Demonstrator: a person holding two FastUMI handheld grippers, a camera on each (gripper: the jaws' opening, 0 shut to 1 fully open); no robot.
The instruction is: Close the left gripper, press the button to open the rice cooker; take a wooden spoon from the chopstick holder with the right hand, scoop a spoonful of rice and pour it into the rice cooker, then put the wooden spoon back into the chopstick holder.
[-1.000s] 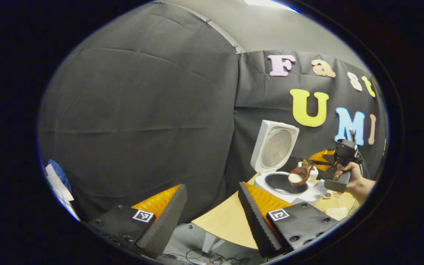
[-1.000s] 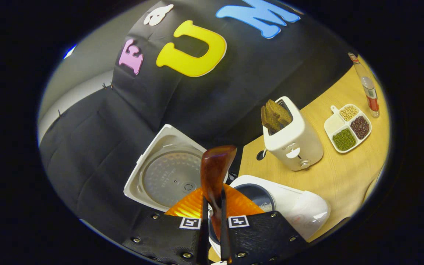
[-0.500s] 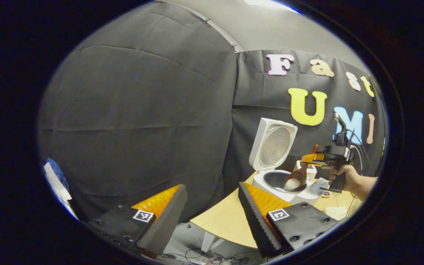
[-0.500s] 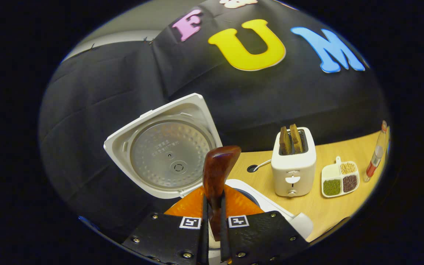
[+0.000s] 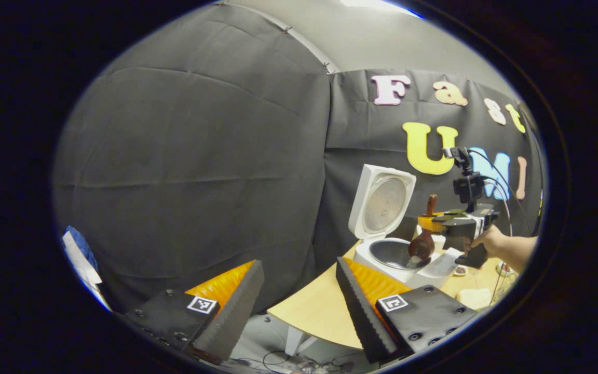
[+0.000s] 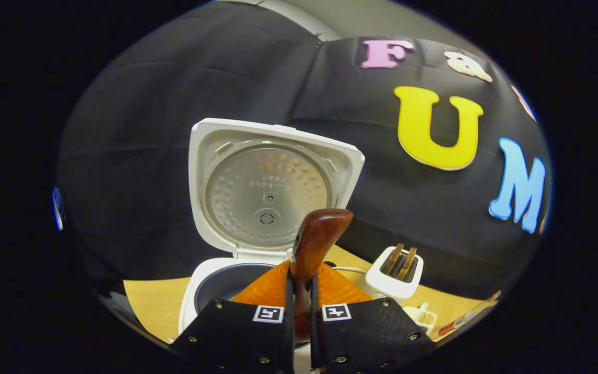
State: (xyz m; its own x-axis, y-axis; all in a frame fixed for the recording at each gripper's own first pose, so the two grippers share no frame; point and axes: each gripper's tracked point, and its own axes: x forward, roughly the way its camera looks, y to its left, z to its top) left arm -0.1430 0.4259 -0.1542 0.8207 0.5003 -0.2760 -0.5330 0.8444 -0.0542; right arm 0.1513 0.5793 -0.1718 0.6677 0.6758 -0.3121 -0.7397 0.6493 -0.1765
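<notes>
Tipped now — wooden spoon (image 6: 313, 244) clamped in right gripper (image 6: 299, 306) — over rice cooker (image 6: 211, 280).

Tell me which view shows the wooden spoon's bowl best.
The left gripper view: there the wooden spoon hangs handle-up from the right gripper, its bowl tipped down over the open rice cooker. The right gripper view gives the spoon's handle end clamped between the fingers; the bowl is hidden below them.
</notes>
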